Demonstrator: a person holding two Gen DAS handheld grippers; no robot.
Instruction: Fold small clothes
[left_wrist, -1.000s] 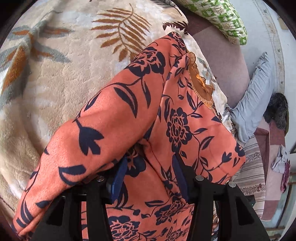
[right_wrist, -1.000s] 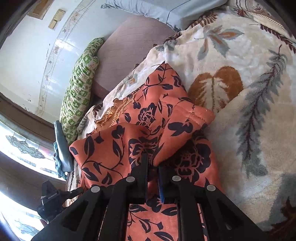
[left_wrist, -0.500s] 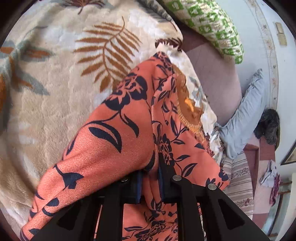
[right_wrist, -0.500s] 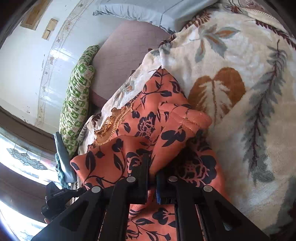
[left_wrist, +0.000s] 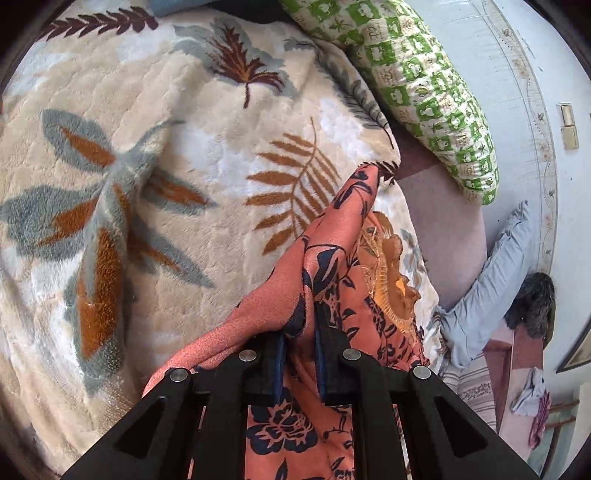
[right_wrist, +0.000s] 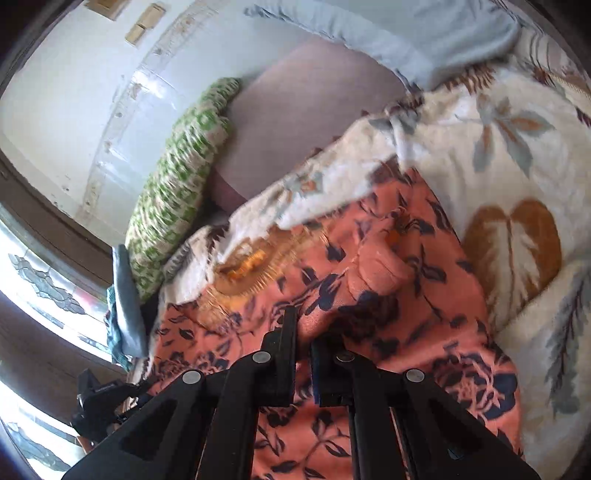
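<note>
An orange garment with a dark blue flower print lies on a cream leaf-patterned blanket. It has gold embroidery at its neckline. My left gripper is shut on a raised fold of the garment and lifts it off the blanket. In the right wrist view the garment lies spread on the blanket. My right gripper is shut on a pinch of the cloth near the embroidered neckline. The right view is blurred by motion.
A green patterned pillow lies at the bed's far edge by the white wall. A grey-blue cloth lies on the mauve sheet. In the right wrist view a window is at left.
The left gripper closed on the garment fold and lifted it, exposing more blanket. The right gripper stayed shut on the cloth and moved it; the folded flap now lies flatter.
</note>
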